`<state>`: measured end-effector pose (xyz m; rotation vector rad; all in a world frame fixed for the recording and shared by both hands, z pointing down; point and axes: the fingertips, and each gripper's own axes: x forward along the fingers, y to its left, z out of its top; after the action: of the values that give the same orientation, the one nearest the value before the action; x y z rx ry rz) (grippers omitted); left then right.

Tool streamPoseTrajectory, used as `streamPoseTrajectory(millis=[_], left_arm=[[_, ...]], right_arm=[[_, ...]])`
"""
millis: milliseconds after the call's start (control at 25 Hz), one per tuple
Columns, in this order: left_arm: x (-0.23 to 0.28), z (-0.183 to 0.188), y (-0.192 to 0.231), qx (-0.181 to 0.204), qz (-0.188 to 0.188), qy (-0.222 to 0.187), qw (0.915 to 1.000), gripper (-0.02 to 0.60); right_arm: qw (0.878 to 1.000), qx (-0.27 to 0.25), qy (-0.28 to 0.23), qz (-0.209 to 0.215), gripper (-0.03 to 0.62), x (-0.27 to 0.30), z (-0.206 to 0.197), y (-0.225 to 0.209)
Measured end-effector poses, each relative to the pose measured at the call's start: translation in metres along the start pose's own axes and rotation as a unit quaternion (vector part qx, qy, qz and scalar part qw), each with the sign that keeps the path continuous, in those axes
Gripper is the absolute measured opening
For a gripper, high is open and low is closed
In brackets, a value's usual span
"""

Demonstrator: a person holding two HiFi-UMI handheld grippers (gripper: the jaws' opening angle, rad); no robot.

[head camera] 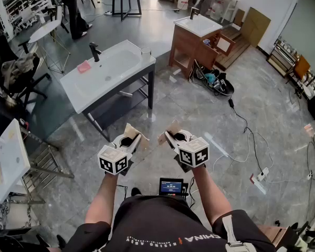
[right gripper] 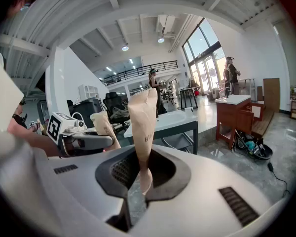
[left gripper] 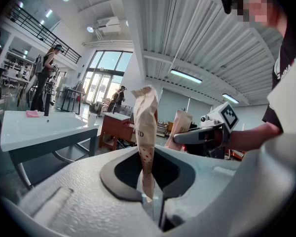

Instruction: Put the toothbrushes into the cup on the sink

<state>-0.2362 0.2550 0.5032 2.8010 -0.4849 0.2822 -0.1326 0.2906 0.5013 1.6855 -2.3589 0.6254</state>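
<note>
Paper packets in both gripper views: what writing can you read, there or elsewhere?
"ND": left packet, word cut off.
"HIG": right packet, word cut off.
"CHINA": shirt, upside down; smaller line beneath unreadable.
Small screen: too small to read.

The white sink, mounted on a dark-legged stand on the grey tiled floor, carries a black faucet, a pink item, possibly a sponge, just beside the faucet, and a clear cup at one corner.
</note>
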Motion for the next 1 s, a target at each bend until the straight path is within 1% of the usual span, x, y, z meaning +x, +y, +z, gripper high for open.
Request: streamPoseTrajectory(millis=[200,400,1000], left_arm=[[0.001,0.006,0.005,0.002,0.002,-0.006,1.0,0.041],[0.002,0.003,0.0,0.004,0.0,-0.005,1.0,0.041],[0.012,-0.001,-0.007,0.003,-0.014,-0.001,0.9999,0.041]], right_arm=[[1.0,-0.01,-0.003,-0.002,0.038,0.003,0.011,-0.002],[1.0,-0.014,-0.006,0.0,0.038,0.0,0.009,0.0],[1.0,0.001,-0.022,-0.007,0.038,-0.007,0.01,-0.009]])
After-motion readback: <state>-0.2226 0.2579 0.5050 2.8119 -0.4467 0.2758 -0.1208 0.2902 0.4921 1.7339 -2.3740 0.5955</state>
